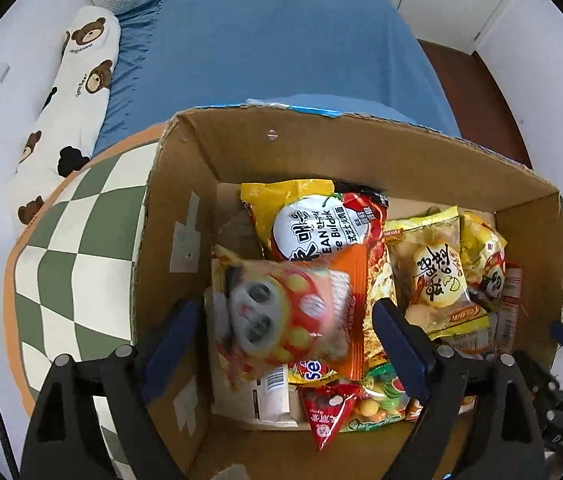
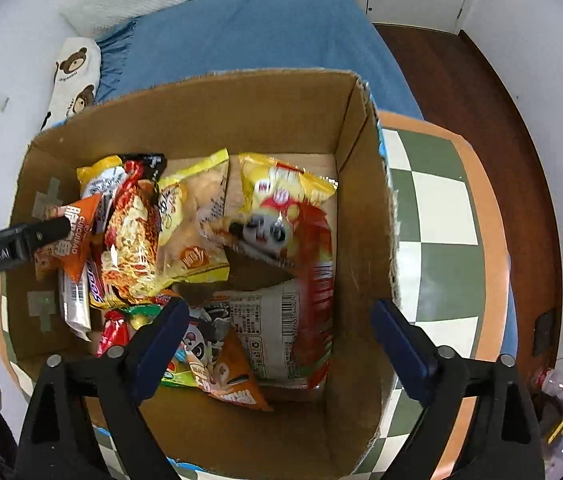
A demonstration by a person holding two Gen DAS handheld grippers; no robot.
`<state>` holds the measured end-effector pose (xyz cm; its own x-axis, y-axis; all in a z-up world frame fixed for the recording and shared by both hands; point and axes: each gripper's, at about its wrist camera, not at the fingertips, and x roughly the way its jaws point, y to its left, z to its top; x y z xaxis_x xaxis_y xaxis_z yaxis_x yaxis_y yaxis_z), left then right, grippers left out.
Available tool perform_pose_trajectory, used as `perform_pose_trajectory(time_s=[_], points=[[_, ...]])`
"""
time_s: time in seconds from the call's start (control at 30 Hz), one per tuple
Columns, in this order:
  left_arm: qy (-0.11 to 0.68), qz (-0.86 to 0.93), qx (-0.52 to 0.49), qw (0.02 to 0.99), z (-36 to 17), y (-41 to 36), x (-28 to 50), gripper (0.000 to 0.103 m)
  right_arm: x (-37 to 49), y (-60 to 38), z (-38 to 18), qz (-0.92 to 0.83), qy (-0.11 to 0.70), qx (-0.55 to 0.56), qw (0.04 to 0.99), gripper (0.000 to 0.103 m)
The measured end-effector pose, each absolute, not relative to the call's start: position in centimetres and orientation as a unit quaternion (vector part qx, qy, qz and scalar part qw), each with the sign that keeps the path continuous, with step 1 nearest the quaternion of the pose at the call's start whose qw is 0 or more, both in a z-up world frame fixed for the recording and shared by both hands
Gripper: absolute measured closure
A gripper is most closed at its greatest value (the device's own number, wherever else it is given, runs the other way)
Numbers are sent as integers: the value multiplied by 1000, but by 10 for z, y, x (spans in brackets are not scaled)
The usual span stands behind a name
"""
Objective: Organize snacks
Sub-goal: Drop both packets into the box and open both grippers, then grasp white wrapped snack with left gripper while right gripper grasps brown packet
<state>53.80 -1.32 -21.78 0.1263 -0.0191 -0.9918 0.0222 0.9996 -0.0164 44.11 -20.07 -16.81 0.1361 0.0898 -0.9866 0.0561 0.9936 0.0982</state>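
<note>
A cardboard box (image 1: pixel 185 208) holds several snack packets; it also shows in the right wrist view (image 2: pixel 361 208). In the left wrist view my left gripper (image 1: pixel 289 332) is open over the box, with a blurred orange panda snack bag (image 1: pixel 281 316) lying loose between its fingers, not pinched. A white Korean noodle pack (image 1: pixel 313 232) and a yellow snack bag (image 1: pixel 437 276) lie behind it. In the right wrist view my right gripper (image 2: pixel 281 340) is open and empty over the box's right side, above a red panda bag (image 2: pixel 285 240). The left gripper's finger (image 2: pixel 17 240) reaches in from the left.
The box stands on a green-and-white checkered cushion (image 1: pixel 81 248) with an orange rim (image 2: pixel 489 216). Behind is a bed with a blue sheet (image 1: pixel 273 48) and a bear-print pillow (image 1: pixel 69 92). Dark wooden floor (image 2: pixel 461 76) lies to the right.
</note>
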Motion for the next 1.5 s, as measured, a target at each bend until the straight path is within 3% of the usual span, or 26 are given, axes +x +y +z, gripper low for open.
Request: perform_pose_trajectory(time_s=[0.37,1.03,1.5], points=[[618,-20,-28,786,-193,-7,501,13,427,-202,-158,-2,634,59,771,7],[485,-43,-4,873,-89,-28,378,13,329,-188,-66,-9,514,27,858,7],[440,-39,-5,897,-53,-32,311,13,259,-183,-15,3,463,47,885,7]])
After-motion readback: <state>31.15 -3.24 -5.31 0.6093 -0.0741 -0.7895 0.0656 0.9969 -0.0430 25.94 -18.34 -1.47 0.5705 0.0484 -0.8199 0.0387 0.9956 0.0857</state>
